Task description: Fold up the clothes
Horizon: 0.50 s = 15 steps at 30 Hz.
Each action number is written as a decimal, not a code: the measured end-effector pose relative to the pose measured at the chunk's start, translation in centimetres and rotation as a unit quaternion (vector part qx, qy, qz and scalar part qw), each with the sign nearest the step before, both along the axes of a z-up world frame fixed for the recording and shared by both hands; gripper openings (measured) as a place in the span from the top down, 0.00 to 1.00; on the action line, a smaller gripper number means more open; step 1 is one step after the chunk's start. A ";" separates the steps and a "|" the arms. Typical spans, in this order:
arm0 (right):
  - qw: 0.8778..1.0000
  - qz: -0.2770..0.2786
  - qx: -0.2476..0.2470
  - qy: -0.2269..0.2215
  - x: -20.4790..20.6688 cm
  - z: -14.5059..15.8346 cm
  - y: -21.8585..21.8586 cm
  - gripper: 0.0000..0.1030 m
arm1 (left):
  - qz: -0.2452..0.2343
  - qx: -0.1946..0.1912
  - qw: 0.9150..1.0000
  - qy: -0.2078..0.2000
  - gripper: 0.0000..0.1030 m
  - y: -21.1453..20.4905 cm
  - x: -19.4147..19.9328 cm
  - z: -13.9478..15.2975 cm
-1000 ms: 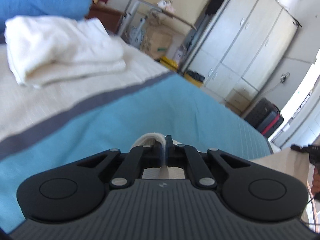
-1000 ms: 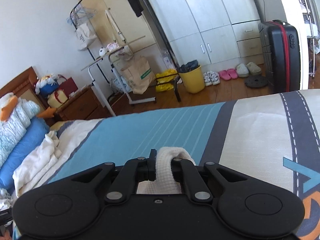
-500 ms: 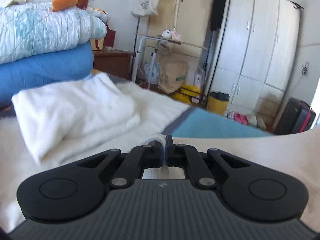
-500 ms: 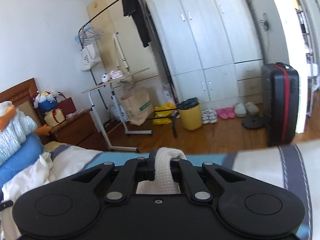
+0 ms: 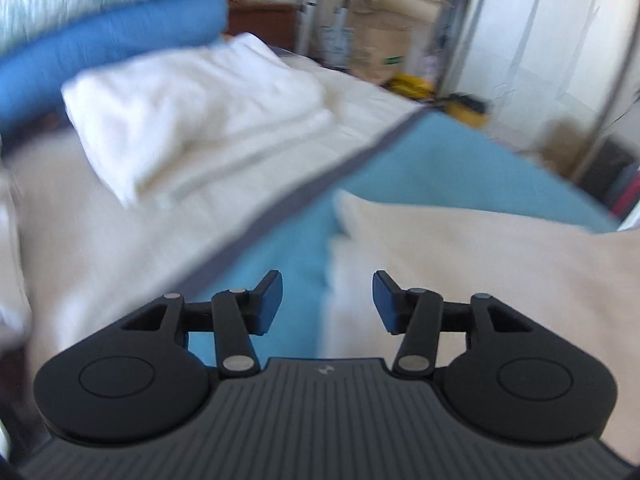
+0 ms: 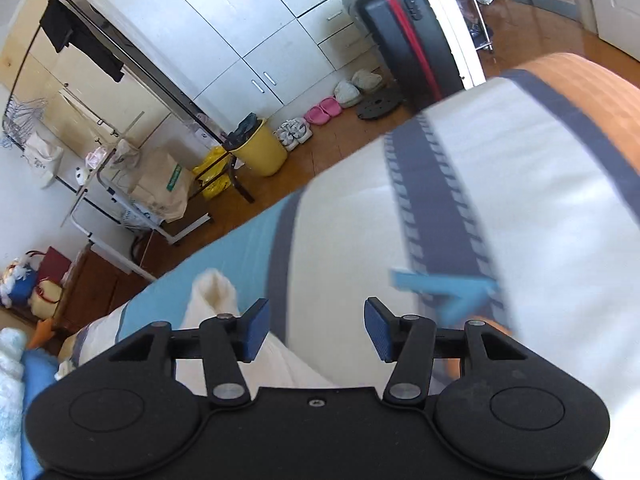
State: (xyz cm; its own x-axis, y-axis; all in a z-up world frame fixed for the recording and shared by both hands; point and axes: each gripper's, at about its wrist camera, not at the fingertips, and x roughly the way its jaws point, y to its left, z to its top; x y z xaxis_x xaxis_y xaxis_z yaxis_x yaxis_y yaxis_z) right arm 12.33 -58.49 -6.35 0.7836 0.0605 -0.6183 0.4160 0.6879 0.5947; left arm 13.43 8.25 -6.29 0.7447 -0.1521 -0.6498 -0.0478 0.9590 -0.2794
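- Left tool [image 5: 327, 302] hangs over the bed [image 5: 120, 216] with its jaws standing apart, having just been opening; nothing is pinched between the blue pads [image 5: 270, 300].
- Beneath and ahead of it lies the cream garment [image 5: 460, 280], spread flat on the bed's blue band, its edge running just under the gap.
- Right tool [image 6: 316, 330] has jaws apart as well, also just been opening, and the pads [image 6: 256, 330] press on nothing.
- Down at its left jaw a bunched end of that same cream garment [image 6: 216, 292] pokes up, lying loose on the bed [image 6: 520, 220]; whether it brushes the left pad I cannot tell.
- Off behind the left tool, a folded white stack [image 5: 192, 120] sits further up the bed, in front of a rolled blue quilt [image 5: 112, 40].
- Across the room in the right view: a yellow bin [image 6: 260, 152] and a black suitcase [image 6: 404, 36] by the wardrobe [image 6: 240, 20].
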 end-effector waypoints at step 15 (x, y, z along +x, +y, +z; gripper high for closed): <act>0.982 0.137 -0.072 0.109 -2.7 -3.9 5.3 0.33 | -0.052 -0.042 0.993 0.101 0.37 -2.9 -4.8 -2.4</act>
